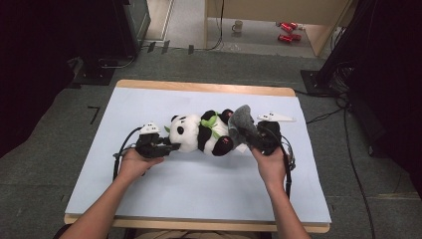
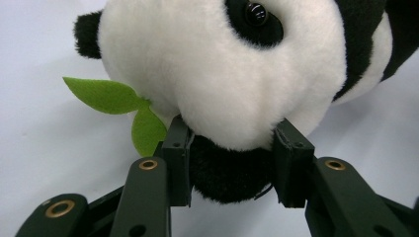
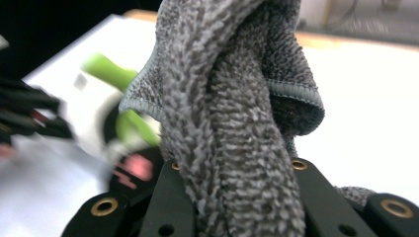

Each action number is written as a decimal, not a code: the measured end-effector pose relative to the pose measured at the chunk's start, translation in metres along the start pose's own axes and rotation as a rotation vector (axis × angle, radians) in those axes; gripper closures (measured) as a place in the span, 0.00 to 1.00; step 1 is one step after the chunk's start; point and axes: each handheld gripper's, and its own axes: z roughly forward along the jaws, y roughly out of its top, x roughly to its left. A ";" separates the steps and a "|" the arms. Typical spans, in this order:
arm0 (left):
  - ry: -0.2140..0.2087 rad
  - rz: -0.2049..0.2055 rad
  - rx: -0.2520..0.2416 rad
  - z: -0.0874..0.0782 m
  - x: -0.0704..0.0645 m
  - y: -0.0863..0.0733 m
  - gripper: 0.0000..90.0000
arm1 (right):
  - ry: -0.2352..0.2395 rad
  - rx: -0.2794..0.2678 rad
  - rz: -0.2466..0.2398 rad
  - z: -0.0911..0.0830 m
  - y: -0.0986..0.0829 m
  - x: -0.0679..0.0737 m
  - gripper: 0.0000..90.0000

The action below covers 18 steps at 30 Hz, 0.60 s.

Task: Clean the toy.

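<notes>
Nearest you in the high view, your forearms come up from the bottom edge, one hand on each tool. Your left gripper (image 1: 171,147), left of centre, is clamped on the toy panda (image 1: 201,133): in the left gripper view its jaws pinch the black plush just under the white head, one on each side, with the green leaf (image 2: 116,103) sticking out toward the left of that frame. Your right gripper (image 1: 259,141), right of centre, is clenched on the grey cloth (image 1: 243,124); in the right gripper view the cloth (image 3: 237,123) rises bunched and folded from between the jaws. The panda lies on its side in the middle of the pale blue table (image 1: 199,184), head toward the left of the frame, feet toward the right, beside the cloth. The cloth stands up just right of the panda's feet. Farther off, at the top of the frame, a mug (image 1: 238,26) and red cans (image 1: 287,31) sit on the floor beyond the table.
</notes>
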 end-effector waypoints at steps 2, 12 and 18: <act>0.006 0.013 -0.002 0.002 -0.005 -0.001 0.65 | 0.021 -0.039 -0.016 -0.008 0.009 0.007 0.87; 0.011 0.032 -0.027 0.001 -0.024 -0.005 0.65 | 0.187 -0.030 -0.087 0.011 0.024 0.057 0.86; 0.044 0.028 -0.046 0.001 -0.032 -0.008 0.66 | 0.239 0.008 -0.114 0.044 0.018 0.086 0.86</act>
